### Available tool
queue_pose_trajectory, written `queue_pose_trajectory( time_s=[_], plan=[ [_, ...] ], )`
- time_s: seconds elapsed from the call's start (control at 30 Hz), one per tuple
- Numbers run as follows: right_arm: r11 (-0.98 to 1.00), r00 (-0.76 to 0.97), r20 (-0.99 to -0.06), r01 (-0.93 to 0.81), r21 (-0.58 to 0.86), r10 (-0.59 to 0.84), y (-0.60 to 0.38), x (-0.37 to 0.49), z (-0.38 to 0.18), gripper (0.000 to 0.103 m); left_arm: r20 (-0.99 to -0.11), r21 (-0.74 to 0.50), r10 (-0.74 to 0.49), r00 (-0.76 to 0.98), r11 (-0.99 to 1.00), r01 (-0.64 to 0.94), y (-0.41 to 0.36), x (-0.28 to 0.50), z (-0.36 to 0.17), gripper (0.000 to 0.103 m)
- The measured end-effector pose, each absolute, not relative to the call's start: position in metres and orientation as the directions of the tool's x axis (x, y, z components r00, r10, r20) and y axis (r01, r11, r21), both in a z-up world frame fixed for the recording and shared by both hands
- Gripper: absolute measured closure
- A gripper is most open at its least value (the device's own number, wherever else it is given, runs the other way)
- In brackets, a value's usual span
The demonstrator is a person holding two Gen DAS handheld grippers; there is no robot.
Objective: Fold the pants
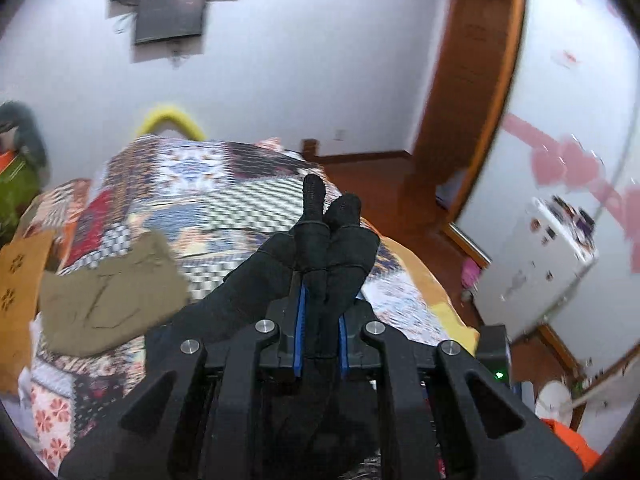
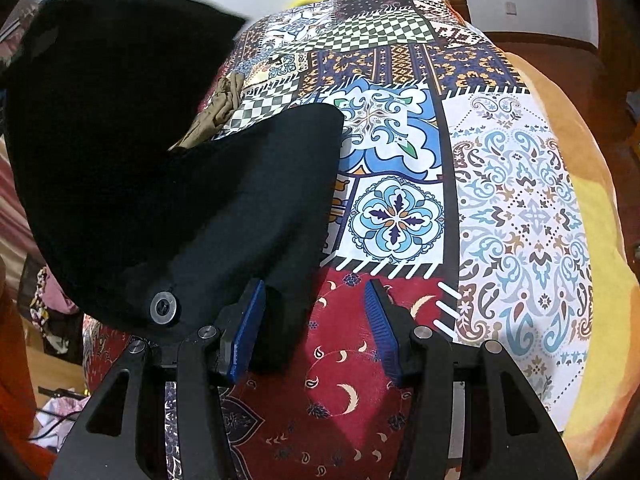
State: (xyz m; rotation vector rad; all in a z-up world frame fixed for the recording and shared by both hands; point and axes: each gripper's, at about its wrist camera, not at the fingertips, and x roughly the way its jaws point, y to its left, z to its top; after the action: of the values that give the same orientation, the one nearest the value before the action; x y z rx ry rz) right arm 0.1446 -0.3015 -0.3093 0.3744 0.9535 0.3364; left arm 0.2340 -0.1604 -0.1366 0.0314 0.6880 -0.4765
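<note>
Left wrist view, left claw (image 1: 320, 280) clamping black pants (image 1: 248, 280), right claw (image 2: 316, 332) parted, pants edge beside left pad.

A patchwork bedspread (image 2: 500, 184) covers the bed, an olive garment (image 1: 112, 296) lying on it.

- We see the right gripper (image 2: 316, 332) low in the view, pointing down at a bed. Its two blue pads (image 2: 249, 330) stand apart.
- A fold of the black pants (image 2: 248, 184) lies against the left pad; the right pad is free, with the red cloth under the gap.
- The pants have a round dark button (image 2: 163, 307) near the left pad. One big part of them rises at upper left and is blurred.
- The patchwork bedspread (image 2: 516, 200) covers the bed, with an orange-yellow blanket (image 2: 592, 216) at its right edge.
- A crumpled tan garment (image 2: 218, 114) lies behind the pants.
</note>
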Motion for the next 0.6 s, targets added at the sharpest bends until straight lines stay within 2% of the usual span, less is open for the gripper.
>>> queue_pose_trajectory(
  time_s=[0.33, 0.6],
  plan=[
    [0.881, 0.545, -0.713, -0.110, 0.461, 0.441, -0.309, 0.144, -0.306, 0.055, -0.757, -0.120, -0.440, 0.484, 0.821, 0.558, -0.209, 0.221, -0.203, 0.091],
    [0.911, 0.600, -0.716, -0.055, 0.408, 0.356, -0.334, 0.129, -0.288, 0.055, -0.837, -0.096, -0.388, 0.386, 0.799, 0.594, -0.220, 0.206, -0.232, 0.088]
  ],
)
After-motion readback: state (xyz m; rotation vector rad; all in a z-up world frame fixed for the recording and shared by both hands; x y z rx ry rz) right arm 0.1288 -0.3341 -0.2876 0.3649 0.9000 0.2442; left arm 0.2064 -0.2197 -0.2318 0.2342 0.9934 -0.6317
